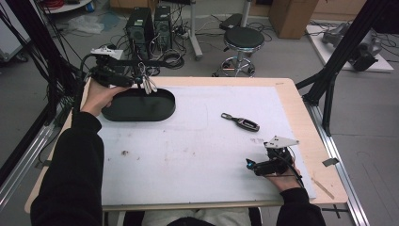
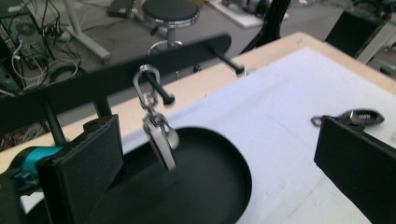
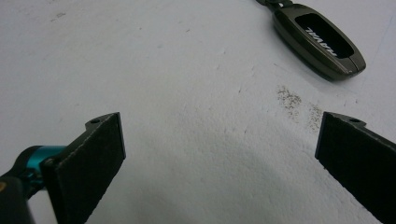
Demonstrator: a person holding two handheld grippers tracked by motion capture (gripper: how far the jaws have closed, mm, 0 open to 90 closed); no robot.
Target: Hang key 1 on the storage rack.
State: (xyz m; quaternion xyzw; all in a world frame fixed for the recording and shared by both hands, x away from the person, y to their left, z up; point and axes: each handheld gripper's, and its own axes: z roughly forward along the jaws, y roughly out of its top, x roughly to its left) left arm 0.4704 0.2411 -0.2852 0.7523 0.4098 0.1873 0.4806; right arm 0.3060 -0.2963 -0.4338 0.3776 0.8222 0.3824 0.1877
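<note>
1. The left claw (image 2: 215, 163) is gaping wide and empty beside a keychain (image 2: 158, 135) hanging on a rack peg (image 2: 159, 91) above the black tray (image 2: 219, 186).
2. The right claw (image 3: 219, 163), wide and empty, is facing a car key fob (image 3: 320, 39) lying on the counter (image 3: 187, 93); its lettering is showing.

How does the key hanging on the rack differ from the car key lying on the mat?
The hanging key dangles upright from a peg of the black rack by a silver clasp, above the black oval tray; the car key fob lies flat on the white mat. The hanging key looks pale and silvery; the fob is dark grey with a black panel. The hanging key sits between the left gripper's open jaws; the fob lies ahead of the right gripper. Neither is gripped.
</note>
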